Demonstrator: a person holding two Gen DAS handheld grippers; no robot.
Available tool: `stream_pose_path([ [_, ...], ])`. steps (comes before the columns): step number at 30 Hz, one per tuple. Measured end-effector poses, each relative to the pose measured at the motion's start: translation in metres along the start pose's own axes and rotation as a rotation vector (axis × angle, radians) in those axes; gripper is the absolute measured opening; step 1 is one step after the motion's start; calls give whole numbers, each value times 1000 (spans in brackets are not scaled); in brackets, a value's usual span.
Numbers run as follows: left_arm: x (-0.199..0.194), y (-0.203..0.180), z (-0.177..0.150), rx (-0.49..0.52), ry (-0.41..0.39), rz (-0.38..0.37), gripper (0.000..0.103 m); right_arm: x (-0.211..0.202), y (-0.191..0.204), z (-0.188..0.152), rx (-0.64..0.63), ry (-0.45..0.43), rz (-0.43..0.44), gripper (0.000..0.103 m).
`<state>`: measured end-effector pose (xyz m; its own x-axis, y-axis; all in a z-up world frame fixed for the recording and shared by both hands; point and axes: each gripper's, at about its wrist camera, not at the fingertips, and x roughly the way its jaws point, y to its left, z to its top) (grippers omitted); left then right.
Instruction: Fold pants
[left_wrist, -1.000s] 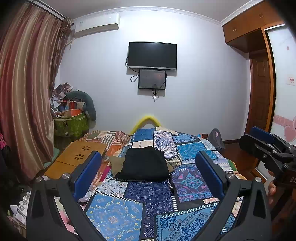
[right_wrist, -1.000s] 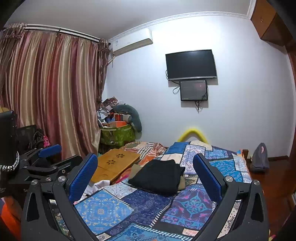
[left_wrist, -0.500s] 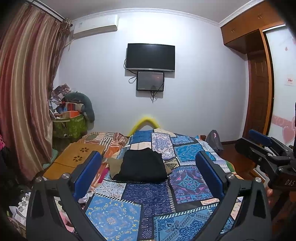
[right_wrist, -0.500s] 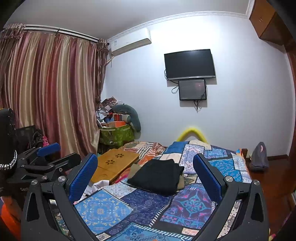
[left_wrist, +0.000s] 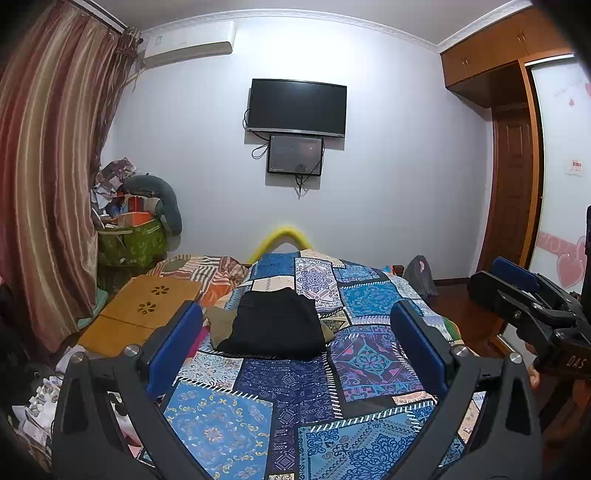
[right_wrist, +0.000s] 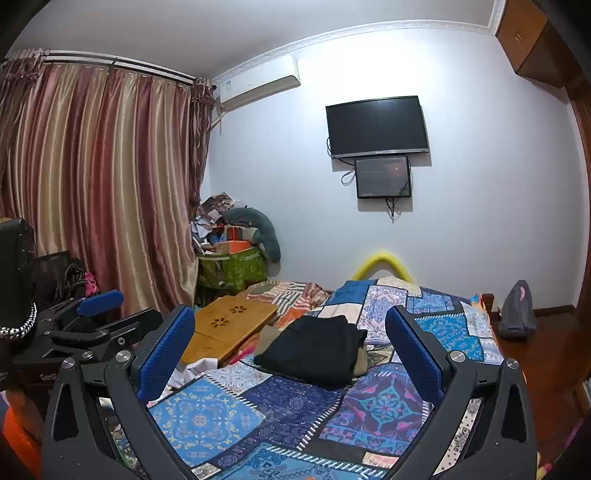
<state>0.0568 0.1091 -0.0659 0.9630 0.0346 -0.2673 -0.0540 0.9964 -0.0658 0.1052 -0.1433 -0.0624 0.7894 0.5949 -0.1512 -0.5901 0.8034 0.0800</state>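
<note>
Black pants (left_wrist: 275, 325) lie folded in a compact stack on the patchwork bedspread (left_wrist: 295, 387), on top of an olive-tan garment (left_wrist: 218, 325). My left gripper (left_wrist: 295, 336) is open and held well back from the stack, nothing between its blue pads. In the right wrist view the same black pants (right_wrist: 314, 349) rest on the bedspread (right_wrist: 288, 406), with the tan garment (right_wrist: 361, 360) peeking out at their right. My right gripper (right_wrist: 290, 339) is open too, above the near part of the bed. Each gripper shows at the edge of the other's view.
A wooden lap desk (left_wrist: 140, 314) lies at the bed's left edge beside a striped blanket (left_wrist: 210, 269). A green basket of clutter (left_wrist: 129, 240) stands by the curtain. A grey bag (left_wrist: 419, 275) sits on the floor at the right, near the wooden wardrobe (left_wrist: 517, 184).
Both grippers have drifted slightly back and tilted a little; the folded pants appear a bit lower and smaller in view. Nothing was grasped or released.
</note>
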Motion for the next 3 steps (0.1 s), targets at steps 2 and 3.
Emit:
stream_pose_path([
  [2,1,0,0,1,0,4,103,0,0,0,0,-2,-1,103],
  [3,1,0,-1,1,1,2,103,0,0,0,0,-1,-1,103],
])
